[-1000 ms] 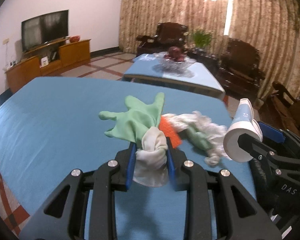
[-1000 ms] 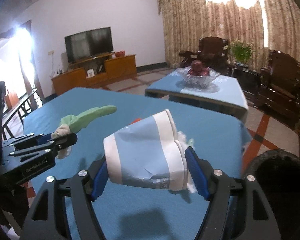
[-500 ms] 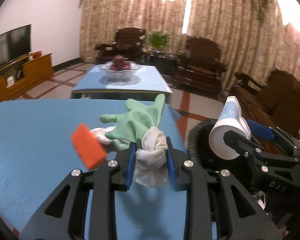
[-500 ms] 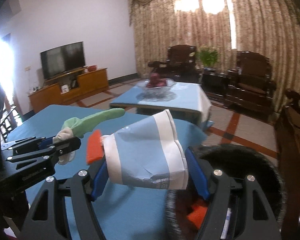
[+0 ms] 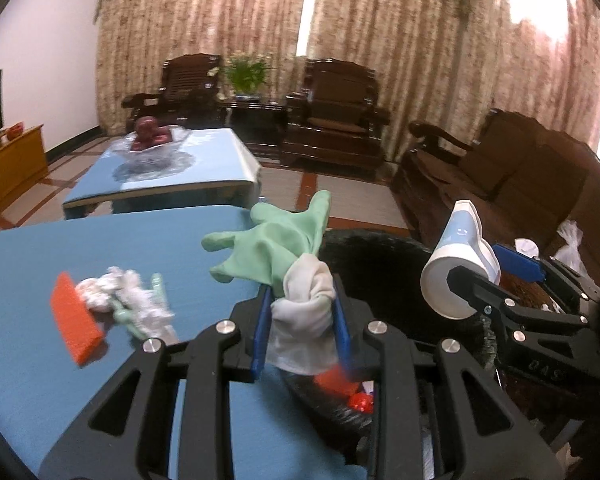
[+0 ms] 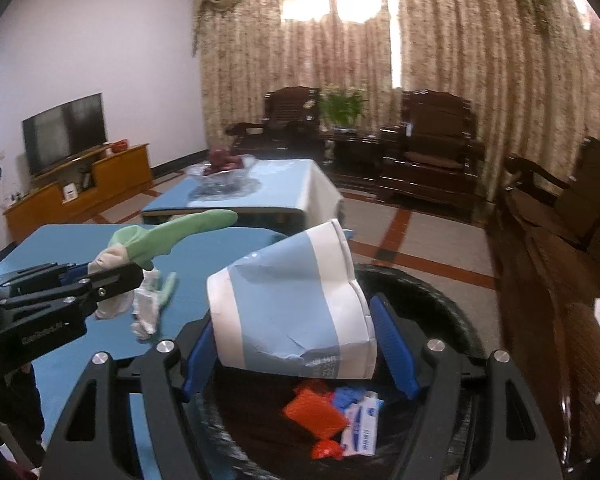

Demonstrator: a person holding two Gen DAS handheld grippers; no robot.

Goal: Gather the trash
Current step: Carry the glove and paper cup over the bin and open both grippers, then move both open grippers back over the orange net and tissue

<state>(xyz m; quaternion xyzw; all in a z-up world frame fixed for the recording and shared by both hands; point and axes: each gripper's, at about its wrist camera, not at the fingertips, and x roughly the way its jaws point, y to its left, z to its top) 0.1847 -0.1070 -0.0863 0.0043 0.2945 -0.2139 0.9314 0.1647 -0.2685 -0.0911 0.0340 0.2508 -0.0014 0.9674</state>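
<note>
My left gripper (image 5: 300, 322) is shut on a green and white rubber glove (image 5: 278, 246), held at the table's right edge beside the black trash bin (image 5: 384, 252). It also shows in the right wrist view (image 6: 112, 276). My right gripper (image 6: 296, 344) is shut on a crushed blue and white paper cup (image 6: 292, 300), held above the open bin (image 6: 440, 312). The cup also shows in the left wrist view (image 5: 456, 268). Inside the bin lie orange, red, blue and white scraps (image 6: 332, 416).
On the blue table (image 5: 32, 264) lie an orange sponge (image 5: 74, 330) and crumpled white tissue with a green piece (image 5: 134, 304). A second blue table with a glass fruit bowl (image 5: 152, 146) stands behind. Dark wooden armchairs and a sofa (image 5: 512, 184) stand to the right.
Both grippers have swung right with their loads, from over the table to the bin. The cup is now above the bin's opening. The sponge and tissue stay on the table.
</note>
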